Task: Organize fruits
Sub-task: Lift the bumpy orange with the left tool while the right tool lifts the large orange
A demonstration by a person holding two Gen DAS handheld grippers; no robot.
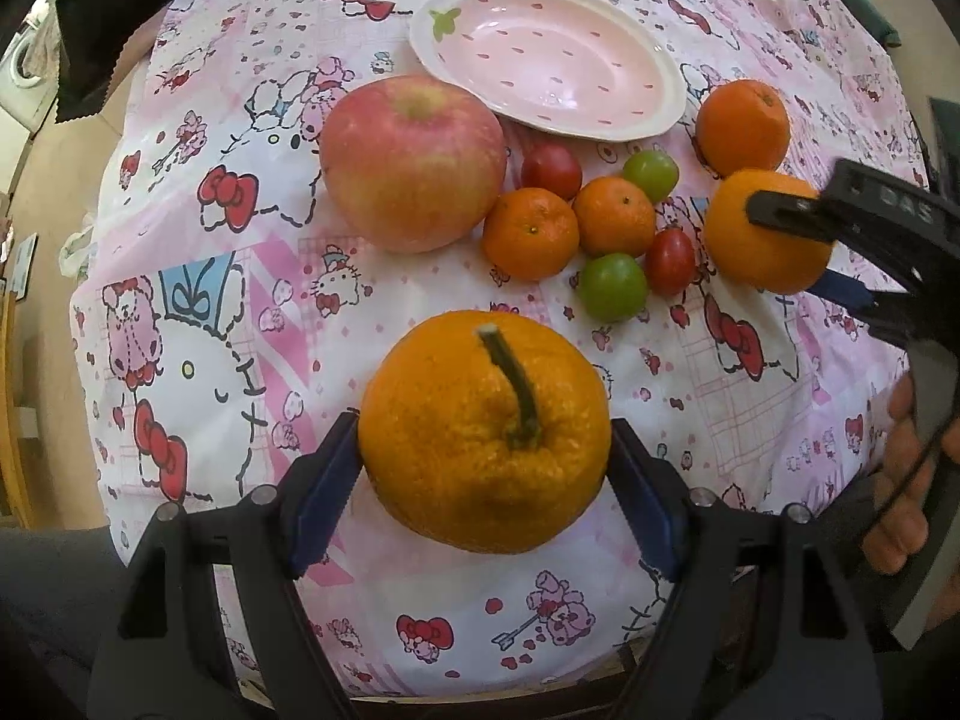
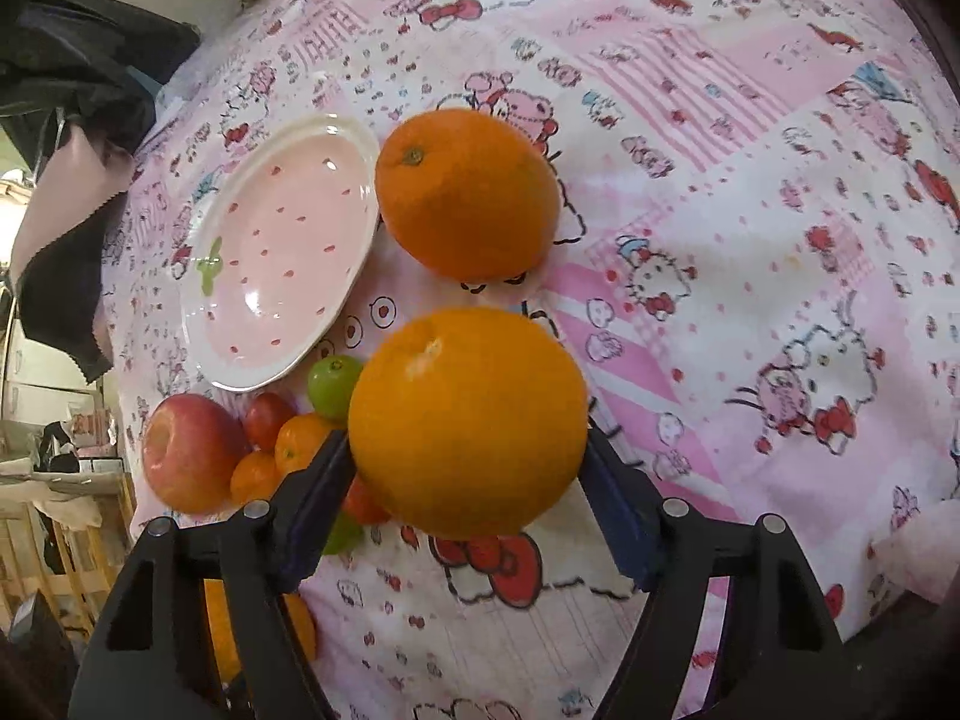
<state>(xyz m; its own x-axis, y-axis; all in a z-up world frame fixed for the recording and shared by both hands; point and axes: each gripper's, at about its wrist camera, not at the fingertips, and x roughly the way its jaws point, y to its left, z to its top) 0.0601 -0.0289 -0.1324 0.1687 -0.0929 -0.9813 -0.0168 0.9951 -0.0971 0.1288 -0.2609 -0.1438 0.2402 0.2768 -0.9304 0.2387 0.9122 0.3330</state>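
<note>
L wrist view, L→R: apple (image 1: 413,163) is sitting far left of the fruit cluster on the tablecloth (image 1: 198,300), pink strawberry plate (image 1: 549,60) is lying just behind it w/ nothing in it. Right of the apple, small stuff is bunching together — two mandarins (image 1: 531,233) (image 1: 614,216) touching, two red tomatoes (image 1: 551,169) (image 1: 669,260), two green fruits (image 1: 650,174) (image 1: 613,286). Further right a smooth orange (image 1: 743,126) is resting on the cloth near the plate's edge.

Left gripper (image 1: 485,468) is clamping the bumpy stemmed orange (image 1: 485,441), blue pads pressing both sides, stem pointing up toward cam. Prob lifted off the cloth, but can't confirm from this angle.

Right gripper (image 1: 828,252) is coming in from the far right edge of this view, fingers closed on a second orange (image 1: 768,231).

R wrist view, L→R: apple (image 2: 191,461) and small fruit are sitting low-left, plate (image 2: 282,252) is lying above them, loose orange (image 2: 468,195) is touching-close to the plate's rim. Right gripper (image 2: 468,474) is gripping its orange (image 2: 468,423) centre frame — pads are squeezing both flanks, fruit slightly blurred.
</note>
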